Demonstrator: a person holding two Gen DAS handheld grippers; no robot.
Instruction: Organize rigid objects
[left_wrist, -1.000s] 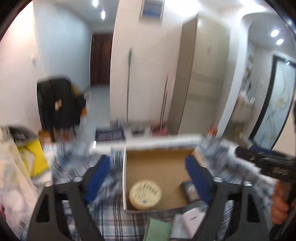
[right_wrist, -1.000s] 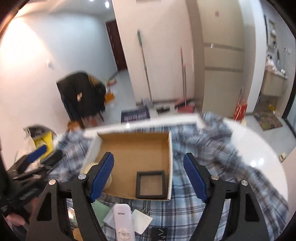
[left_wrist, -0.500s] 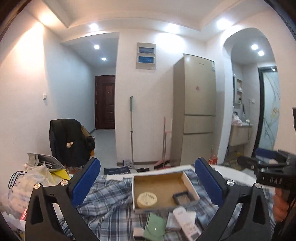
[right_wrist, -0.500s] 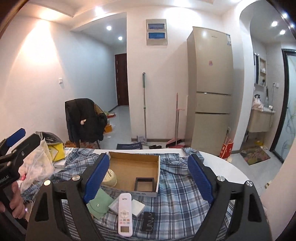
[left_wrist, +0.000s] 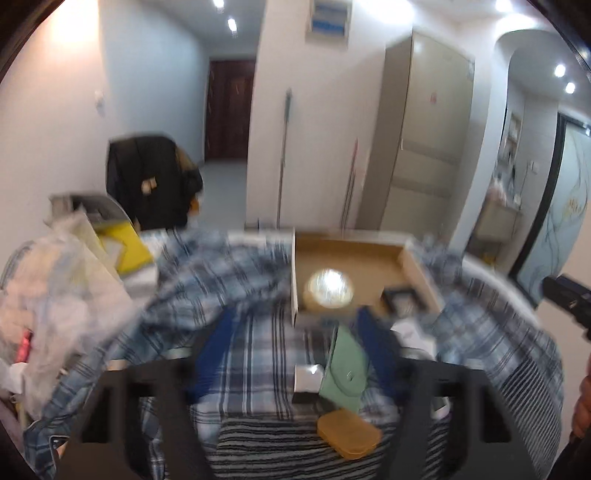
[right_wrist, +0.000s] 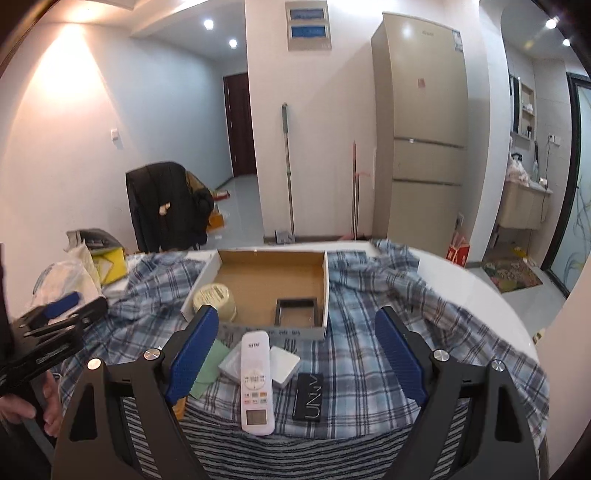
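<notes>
only "unny" reads on the black case (right_wrist: 309, 396); left tongs (left_wrist: 299, 354) and right tongs (right_wrist: 295, 354) spread.

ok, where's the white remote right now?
In the right wrist view the white remote lies on the plaid cloth just in front of the cardboard box, between a small white box and the green pouch.

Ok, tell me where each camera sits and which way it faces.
Left wrist: on the left tongs, facing forward and down at the green pouch; both blue fingers show.
Right wrist: on the right tongs, facing the white remote; its fingers and the left hand show.
Shared: the cardboard box holding the round tin.
</notes>
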